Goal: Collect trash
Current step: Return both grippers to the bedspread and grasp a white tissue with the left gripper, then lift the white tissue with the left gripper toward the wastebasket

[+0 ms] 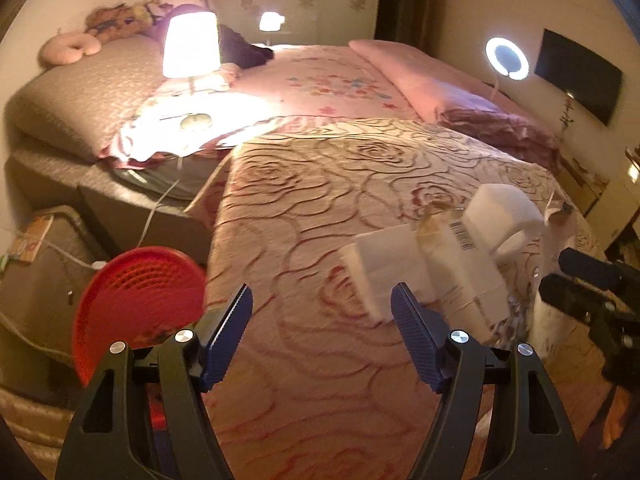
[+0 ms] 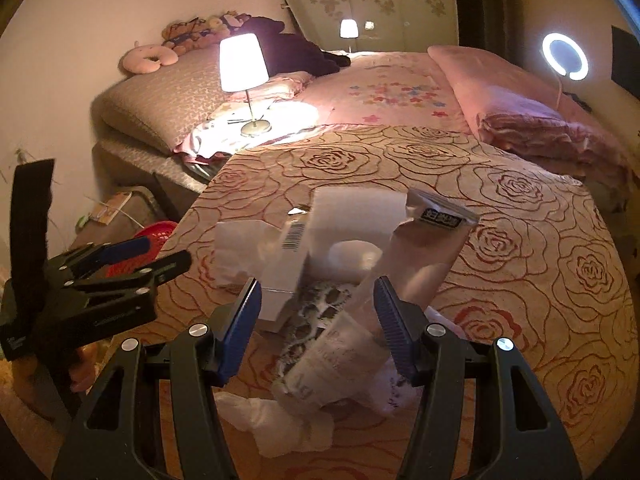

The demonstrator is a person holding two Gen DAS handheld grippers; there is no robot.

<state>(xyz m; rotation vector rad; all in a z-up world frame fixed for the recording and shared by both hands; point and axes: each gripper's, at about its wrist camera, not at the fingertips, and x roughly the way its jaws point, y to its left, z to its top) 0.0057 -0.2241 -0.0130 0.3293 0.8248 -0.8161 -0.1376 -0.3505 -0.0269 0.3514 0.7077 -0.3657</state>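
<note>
White cartons and wrappers, the trash, lie on the rose-patterned bedspread right of the wide-open, empty left gripper; a red basket sits near left, below the bed edge.

From the right wrist, the right gripper gapes wide over a plastic cup and crumpled tissue. Best lower until the pads straddle one light piece, then close gently.

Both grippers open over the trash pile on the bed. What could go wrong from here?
1. The right gripper hangs over overlapping pieces: plastic cup, white box, clear bag. Closing may catch several or slip off.
2. The red basket sits off the bed edge; light pieces like the tissue may miss it.
</note>
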